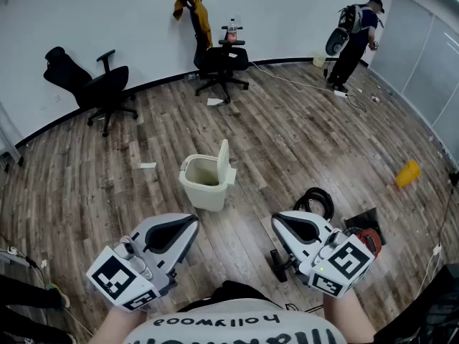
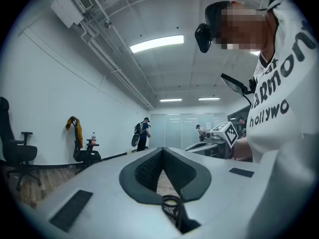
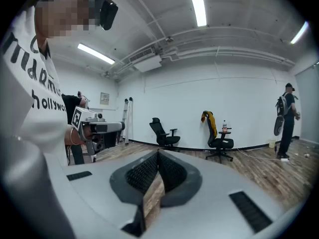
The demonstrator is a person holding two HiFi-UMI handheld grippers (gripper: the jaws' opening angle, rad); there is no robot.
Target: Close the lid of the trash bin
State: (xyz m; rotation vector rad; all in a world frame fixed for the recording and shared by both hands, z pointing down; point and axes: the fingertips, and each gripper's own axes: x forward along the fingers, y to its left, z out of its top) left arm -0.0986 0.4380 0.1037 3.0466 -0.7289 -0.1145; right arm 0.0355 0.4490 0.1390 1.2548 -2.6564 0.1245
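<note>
You hold both grippers low and close to your body, well short of the trash bin (image 1: 203,186). The bin stands on the wooden floor (image 1: 301,142) ahead of you, about midway between the two grippers and clearly apart from both. Its lid (image 1: 223,162) stands upright on the bin's right side, so the bin is open and you can see into it.

Your left gripper (image 1: 191,225) points forward and slightly inward. In the left gripper view its jaws meet at the tips with nothing between them (image 2: 162,152). Your right gripper (image 1: 278,223) mirrors it on the other side, and in the right gripper view its jaws are likewise brought together and empty (image 3: 158,156). Neither gripper touches the bin or the lid.

A coil of black cable (image 1: 315,201) lies on the floor just beyond your right gripper. Scraps of paper (image 1: 147,165) lie here and there on the boards, and a yellow object (image 1: 407,173) lies far off to the right. Two black office chairs stand near the far wall, one at the left (image 1: 97,84) and one in the middle (image 1: 219,57) with a mustard jacket (image 1: 193,9) draped over its back. Another person (image 1: 355,38) stands at the far right corner, wearing a backpack.
</note>
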